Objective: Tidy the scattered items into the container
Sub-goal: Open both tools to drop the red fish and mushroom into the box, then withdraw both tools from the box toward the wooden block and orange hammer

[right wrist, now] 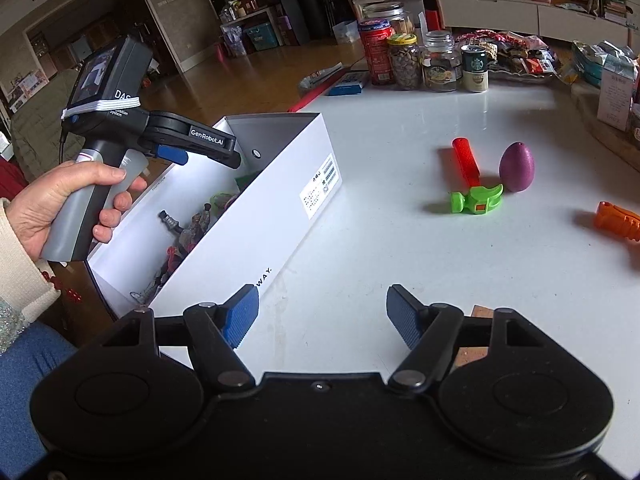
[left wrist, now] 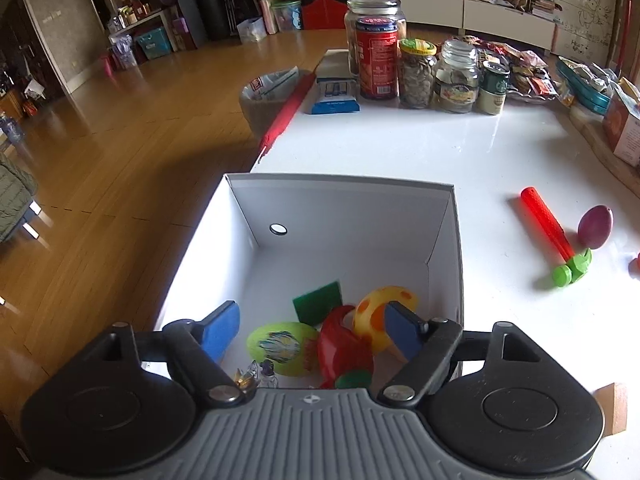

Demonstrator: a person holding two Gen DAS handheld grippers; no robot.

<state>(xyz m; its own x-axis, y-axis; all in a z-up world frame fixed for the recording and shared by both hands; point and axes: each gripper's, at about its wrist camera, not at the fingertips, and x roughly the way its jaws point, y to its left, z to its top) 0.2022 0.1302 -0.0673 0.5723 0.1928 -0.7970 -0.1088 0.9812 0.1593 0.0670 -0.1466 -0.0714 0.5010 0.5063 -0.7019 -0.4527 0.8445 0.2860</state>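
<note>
A white cardboard box (left wrist: 344, 208) stands at the table's left edge. Inside lie a green square (left wrist: 318, 302), a yellow-orange spotted toy (left wrist: 380, 312), a red toy (left wrist: 340, 344), a yellow-green egg (left wrist: 280, 348) and small figurines (right wrist: 188, 232). My left gripper (left wrist: 312, 320) hangs open over the box with nothing between its fingers. To the right of the box (right wrist: 280, 200), my right gripper (right wrist: 322, 304) stands open above the bare table. On the table lie a toy hammer (right wrist: 472, 184), a purple egg (right wrist: 517, 168), an orange toy (right wrist: 618, 220) and a wooden block (left wrist: 612, 408).
Jars and cans (left wrist: 416, 72) line the back of the table, with snack packets (left wrist: 520, 68) and tins to their right. A red stick (left wrist: 286, 112) lies along the left edge, above a wastebasket (left wrist: 268, 96). A person's hand (right wrist: 60, 208) holds the left gripper's handle.
</note>
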